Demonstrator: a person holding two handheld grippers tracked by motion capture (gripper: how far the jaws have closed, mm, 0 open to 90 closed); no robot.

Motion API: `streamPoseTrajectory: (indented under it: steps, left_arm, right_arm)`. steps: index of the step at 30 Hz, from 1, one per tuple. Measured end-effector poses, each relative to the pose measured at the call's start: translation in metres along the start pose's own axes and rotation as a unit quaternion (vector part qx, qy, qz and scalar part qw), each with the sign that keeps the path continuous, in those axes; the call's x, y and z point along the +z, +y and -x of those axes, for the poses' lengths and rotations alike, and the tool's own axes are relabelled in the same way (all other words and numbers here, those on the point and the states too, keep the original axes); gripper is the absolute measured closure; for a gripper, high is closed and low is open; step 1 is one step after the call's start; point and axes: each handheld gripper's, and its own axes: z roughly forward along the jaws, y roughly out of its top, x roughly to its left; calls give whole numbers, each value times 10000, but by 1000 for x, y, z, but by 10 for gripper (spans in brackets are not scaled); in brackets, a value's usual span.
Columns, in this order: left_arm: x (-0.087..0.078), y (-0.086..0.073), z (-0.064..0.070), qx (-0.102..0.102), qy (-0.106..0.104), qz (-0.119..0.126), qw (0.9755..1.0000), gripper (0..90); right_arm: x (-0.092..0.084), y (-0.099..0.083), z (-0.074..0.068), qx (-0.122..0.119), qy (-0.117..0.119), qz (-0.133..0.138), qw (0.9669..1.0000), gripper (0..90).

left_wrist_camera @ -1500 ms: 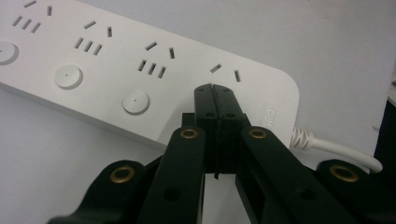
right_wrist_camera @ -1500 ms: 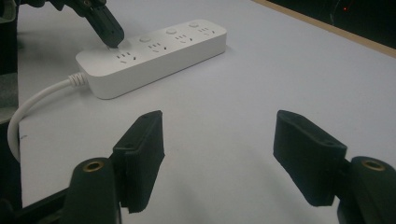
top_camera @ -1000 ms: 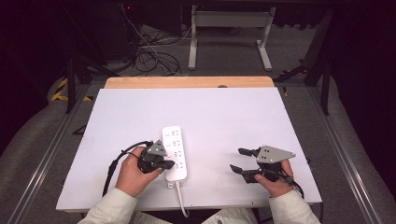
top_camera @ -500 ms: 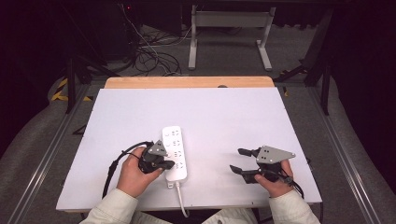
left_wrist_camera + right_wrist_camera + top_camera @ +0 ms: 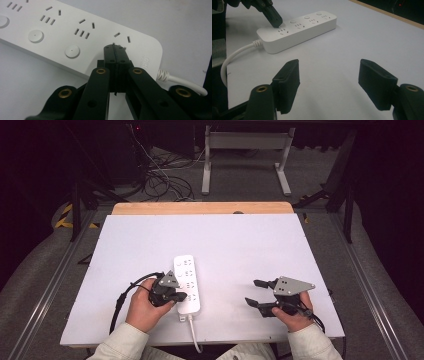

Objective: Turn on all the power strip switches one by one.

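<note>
The left gripper (image 5: 115, 48), jaws pressed together, tips touching the white plastic four-socket power strip (image 5: 186, 281) near its cord end (grey lettering there, unreadable). The right gripper (image 5: 329, 82), jaws apart and holding nothing, rests well right of it on the white table (image 5: 240, 245).

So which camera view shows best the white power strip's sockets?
The left gripper view: the power strip is close, its socket slots and round buttons sharp. The high view shows the whole strip but small. The right gripper view shows it farther off, at an angle.
</note>
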Motion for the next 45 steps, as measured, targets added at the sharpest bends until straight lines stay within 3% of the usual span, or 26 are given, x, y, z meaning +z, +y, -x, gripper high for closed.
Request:
streamPoseTrajectory:
  steps: [5, 9, 13, 16, 27, 45]
  left_arm:
    - [1, -1, 2, -14, 67, -11, 10000, 900]
    - [0, -4, 1, -45, 56, 133, 9999, 900]
    - [-5, -3, -1, -62, 113, 413, 9991, 900]
    - [-20, 4, -3, -46, 179, 766, 9969, 900]
    - [-21, 7, -5, -17, 287, 705, 9971, 900]
    - [-3, 9, -22, -89, 460, 493, 9977, 900]
  right_arm:
    - [0, 0, 0, 32, 17, 10, 10000, 339]
    - [1, 0, -1, 37, 42, 23, 10000, 338]
    - [0, 1, 0, 32, 35, 31, 10000, 338]
    - [0, 0, 1, 47, 9, 38, 10000, 338]
    - [0, 0, 1, 26, 6, 19, 10000, 338]
    - [-1, 0, 2, 11, -13, -11, 10000, 337]
